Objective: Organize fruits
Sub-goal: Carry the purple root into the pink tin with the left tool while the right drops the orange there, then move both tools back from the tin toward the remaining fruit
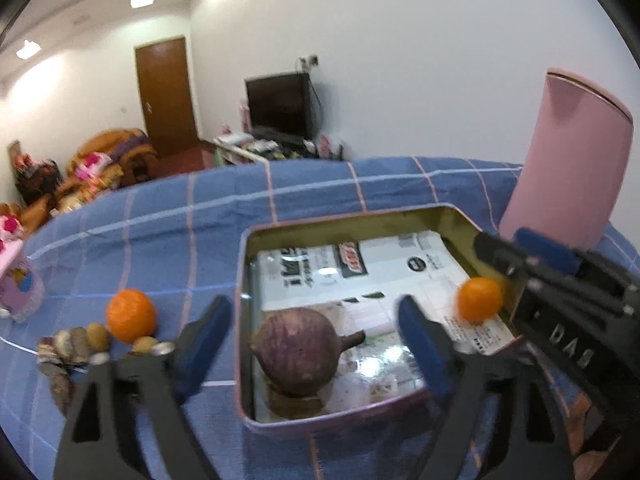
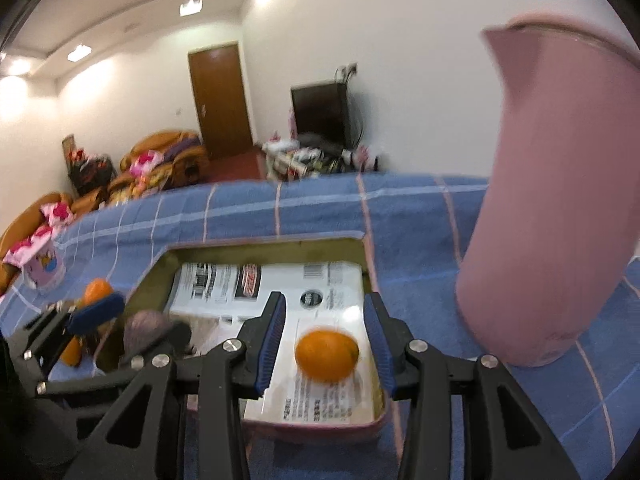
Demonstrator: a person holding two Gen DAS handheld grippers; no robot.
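An open pink tin (image 1: 340,216) lined with printed paper sits on the blue checked cloth. A purple-brown bulb-shaped fruit (image 1: 298,352) lies in its near left corner. My left gripper (image 1: 312,344) stands wide open around the fruit, both blue pads clear of it. An orange (image 2: 326,354) lies on the paper at the tin's right end. It sits between the pads of my right gripper (image 2: 326,338), with a small gap on each side. A second orange (image 1: 130,314) rests on the cloth left of the tin.
A tall pink cylinder (image 2: 560,200) stands close to the right of the tin (image 2: 260,242). Several brown nuts (image 1: 72,348) lie by the loose orange. At the cloth's far left is a small pink box (image 1: 16,284). Sofas, a door and a television lie beyond.
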